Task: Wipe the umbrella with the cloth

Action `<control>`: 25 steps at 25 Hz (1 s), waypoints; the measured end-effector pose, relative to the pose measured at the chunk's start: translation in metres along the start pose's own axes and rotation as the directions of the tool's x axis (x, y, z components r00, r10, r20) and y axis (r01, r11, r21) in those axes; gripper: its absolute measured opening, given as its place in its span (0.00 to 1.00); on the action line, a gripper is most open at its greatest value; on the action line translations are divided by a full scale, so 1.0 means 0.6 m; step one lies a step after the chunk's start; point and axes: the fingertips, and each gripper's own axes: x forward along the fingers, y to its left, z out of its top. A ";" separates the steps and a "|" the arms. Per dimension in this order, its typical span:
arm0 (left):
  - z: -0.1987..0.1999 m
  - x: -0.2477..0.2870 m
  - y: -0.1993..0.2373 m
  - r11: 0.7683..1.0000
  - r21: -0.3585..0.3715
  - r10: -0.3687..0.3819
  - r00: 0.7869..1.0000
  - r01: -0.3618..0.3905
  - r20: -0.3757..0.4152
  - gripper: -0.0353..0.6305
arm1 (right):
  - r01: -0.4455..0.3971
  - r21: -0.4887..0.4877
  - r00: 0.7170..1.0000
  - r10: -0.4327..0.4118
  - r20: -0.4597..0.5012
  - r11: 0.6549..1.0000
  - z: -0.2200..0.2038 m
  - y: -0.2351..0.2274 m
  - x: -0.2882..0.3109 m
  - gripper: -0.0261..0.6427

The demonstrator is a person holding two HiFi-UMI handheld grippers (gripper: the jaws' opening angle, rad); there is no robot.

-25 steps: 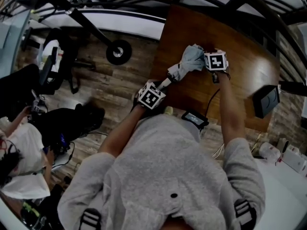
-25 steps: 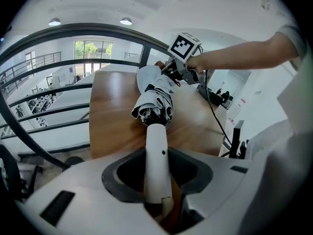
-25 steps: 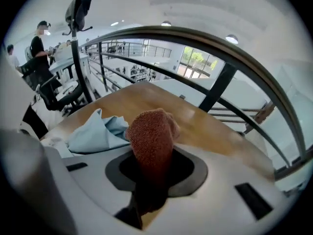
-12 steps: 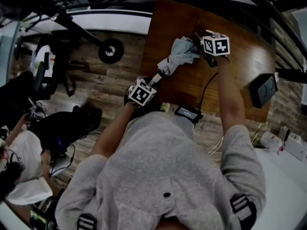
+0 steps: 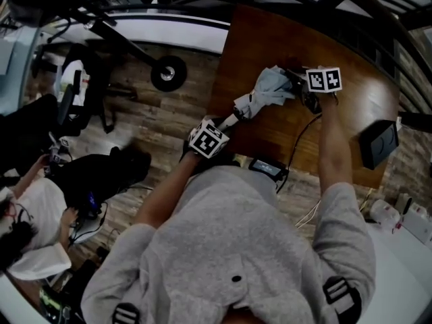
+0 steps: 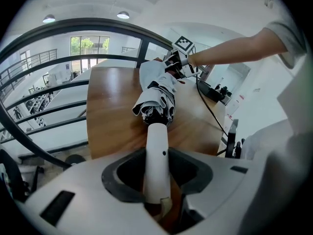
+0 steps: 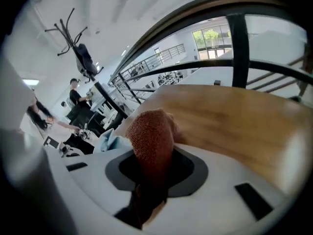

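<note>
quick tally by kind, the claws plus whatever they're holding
umbrella: 1
cloth: 1
claws: 2 (left claw shut on the umbrella, right claw shut on the cloth)
total: 4

No words, numbers or brand names can be read here. The left cube [image 5: 210, 140], on the left gripper [image 6: 156, 177], has black and white square marks. The right cube [image 5: 324, 79], on the right gripper [image 7: 151, 173], has them too. These are patterns, not letters. The small screen [image 5: 268, 168] is too tiny and dim to read.
</note>
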 end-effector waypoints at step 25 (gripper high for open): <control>-0.002 0.013 -0.019 0.999 0.007 0.047 0.999 -0.046 -0.021 0.29 | 0.124 0.346 0.863 -0.273 0.425 0.930 -0.132 0.051 -0.081 0.20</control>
